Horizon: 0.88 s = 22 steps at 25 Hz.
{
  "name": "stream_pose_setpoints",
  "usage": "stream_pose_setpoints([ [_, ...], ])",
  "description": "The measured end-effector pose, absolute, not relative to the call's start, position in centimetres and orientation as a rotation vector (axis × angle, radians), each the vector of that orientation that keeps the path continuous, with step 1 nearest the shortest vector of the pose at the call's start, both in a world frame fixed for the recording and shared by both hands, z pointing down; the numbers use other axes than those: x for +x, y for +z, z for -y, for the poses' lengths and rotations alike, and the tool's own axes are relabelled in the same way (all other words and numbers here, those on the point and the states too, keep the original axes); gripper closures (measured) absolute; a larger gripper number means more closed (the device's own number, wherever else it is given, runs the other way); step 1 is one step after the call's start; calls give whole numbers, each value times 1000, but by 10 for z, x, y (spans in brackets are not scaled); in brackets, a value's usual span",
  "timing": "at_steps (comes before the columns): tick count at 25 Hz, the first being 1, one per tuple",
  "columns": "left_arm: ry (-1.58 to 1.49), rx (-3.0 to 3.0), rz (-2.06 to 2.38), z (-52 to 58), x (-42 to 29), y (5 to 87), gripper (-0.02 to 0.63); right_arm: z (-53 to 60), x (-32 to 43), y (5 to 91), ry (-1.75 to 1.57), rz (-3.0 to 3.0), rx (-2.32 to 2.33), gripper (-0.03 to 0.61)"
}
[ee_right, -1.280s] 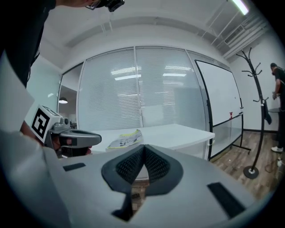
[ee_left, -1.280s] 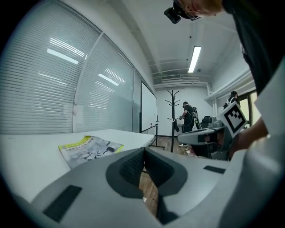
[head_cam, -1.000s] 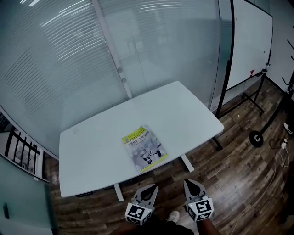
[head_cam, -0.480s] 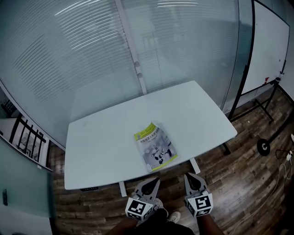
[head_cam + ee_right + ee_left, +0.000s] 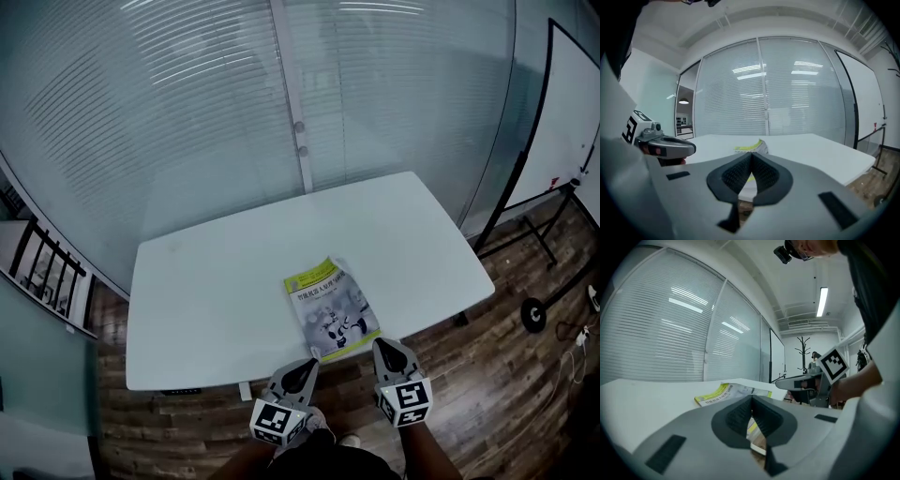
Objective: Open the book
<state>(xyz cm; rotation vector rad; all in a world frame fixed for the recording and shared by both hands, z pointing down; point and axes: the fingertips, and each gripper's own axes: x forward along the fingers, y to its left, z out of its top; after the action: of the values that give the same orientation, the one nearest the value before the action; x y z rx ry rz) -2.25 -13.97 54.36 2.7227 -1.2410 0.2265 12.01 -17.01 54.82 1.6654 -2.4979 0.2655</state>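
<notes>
Looking steeply down: nearest, the left tongs [image 5: 302, 367] and right tongs [image 5: 386, 347] are held side by side above the wooden floor [image 5: 525, 394], their tips at the near edge of the white table [image 5: 206, 291]. Both pairs are closed, pads together, gripping nothing. The book [image 5: 332, 307] lies shut and flat, cover up, close to that near edge, just beyond the tips and between them, touching neither; its yellow-green band faces the far side. Bare tabletop extends to the left, right and behind it. Past the far edge stands a glass wall with blinds [image 5: 187, 112]; a whiteboard [image 5: 572, 122] on a stand occupies the right.
</notes>
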Motion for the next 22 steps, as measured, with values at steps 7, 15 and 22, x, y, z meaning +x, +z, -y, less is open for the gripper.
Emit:
stream_pose_setpoints([
  [7, 83, 2691, 1245, 167, -34, 527, 601, 214, 110, 571, 398, 2391, 1525, 416],
  [15, 129, 2686, 1229, 186, -45, 539, 600, 240, 119, 612, 626, 2261, 1562, 402],
  [22, 113, 2681, 1207, 204, -53, 533, 601, 248, 122, 630, 768, 2154, 1522, 400],
])
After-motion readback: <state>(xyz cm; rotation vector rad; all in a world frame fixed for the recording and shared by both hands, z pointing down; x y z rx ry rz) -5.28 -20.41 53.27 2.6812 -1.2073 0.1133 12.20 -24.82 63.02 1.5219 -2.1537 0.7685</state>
